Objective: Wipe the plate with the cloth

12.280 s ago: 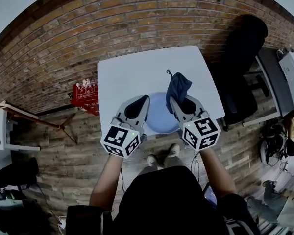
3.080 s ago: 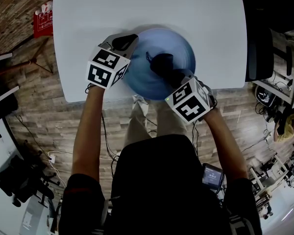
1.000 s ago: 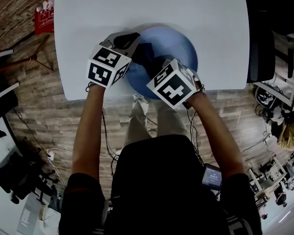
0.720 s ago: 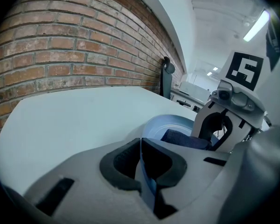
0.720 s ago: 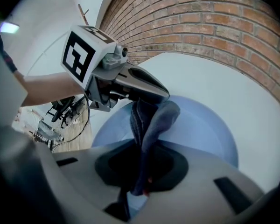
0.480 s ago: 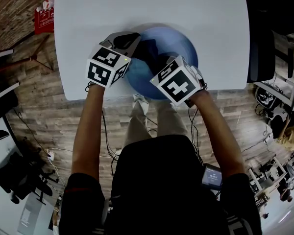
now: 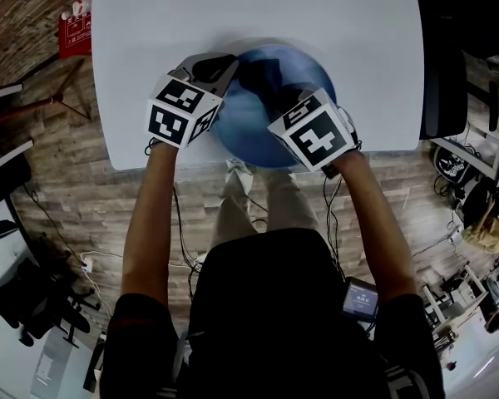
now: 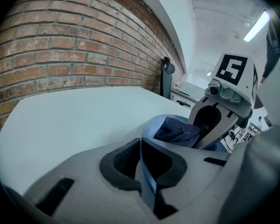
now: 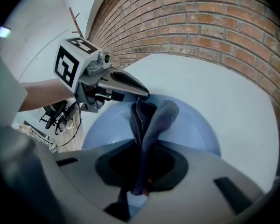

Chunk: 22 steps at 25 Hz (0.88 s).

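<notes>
the left tongs (image 7: 209, 66) are clamped on the left rim of the blue plate (image 7: 248, 135). in the left gripper view the thin edge sits pinched between the two jaws. the plate lies at the middle of the bench's (image 7: 258, 15) near edge, its near rim about level with that edge.

on the far half of the plate is the dark blue cloth (image 7: 262, 77), bunched and seemingly touching the plate's surface. one end of it is gripped in the right tongs (image 7: 287, 98), whose jaws are closed on it; they come in over the plate's right side.

this looks like the wiping itself, one tool steadying and the other rubbing. the next move calls for dragging the cloth across the bare near and left parts with light downward pressure. the left hold should stay firm, since a plate this close to the near edge could slide off.
</notes>
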### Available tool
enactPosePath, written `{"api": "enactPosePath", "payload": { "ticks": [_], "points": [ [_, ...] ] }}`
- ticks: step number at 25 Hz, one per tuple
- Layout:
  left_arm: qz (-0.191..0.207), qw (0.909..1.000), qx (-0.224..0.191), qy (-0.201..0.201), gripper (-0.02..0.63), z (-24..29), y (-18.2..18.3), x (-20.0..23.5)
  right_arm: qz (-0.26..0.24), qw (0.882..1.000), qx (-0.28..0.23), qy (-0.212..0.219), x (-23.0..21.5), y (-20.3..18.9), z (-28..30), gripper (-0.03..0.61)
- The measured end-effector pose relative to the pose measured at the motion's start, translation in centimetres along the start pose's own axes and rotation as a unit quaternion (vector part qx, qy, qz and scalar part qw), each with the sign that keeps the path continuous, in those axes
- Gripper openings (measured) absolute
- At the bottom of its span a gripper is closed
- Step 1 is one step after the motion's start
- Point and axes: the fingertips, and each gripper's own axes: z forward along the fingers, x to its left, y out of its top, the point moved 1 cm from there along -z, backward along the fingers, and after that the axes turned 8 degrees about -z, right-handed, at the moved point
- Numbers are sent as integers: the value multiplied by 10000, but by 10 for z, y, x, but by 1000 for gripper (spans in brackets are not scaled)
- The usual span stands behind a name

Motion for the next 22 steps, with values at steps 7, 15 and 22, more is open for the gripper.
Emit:
{"api": "enactPosePath", "payload": {
  "ticks": [7,15,22],
  "points": [
    [-16,10000,9,-3,29,0,1,1,97,9999,45,-109,-10,-10,-8,60],
    [-45,10000,-7,20,29,0,-1,2,178,9996,116,-187,-14,-25,-13,60],
    [-28,10000,-10,59,29,-1,-1,2,70,9995,227,-221,-9,-36,-18,60]
  ]
}}
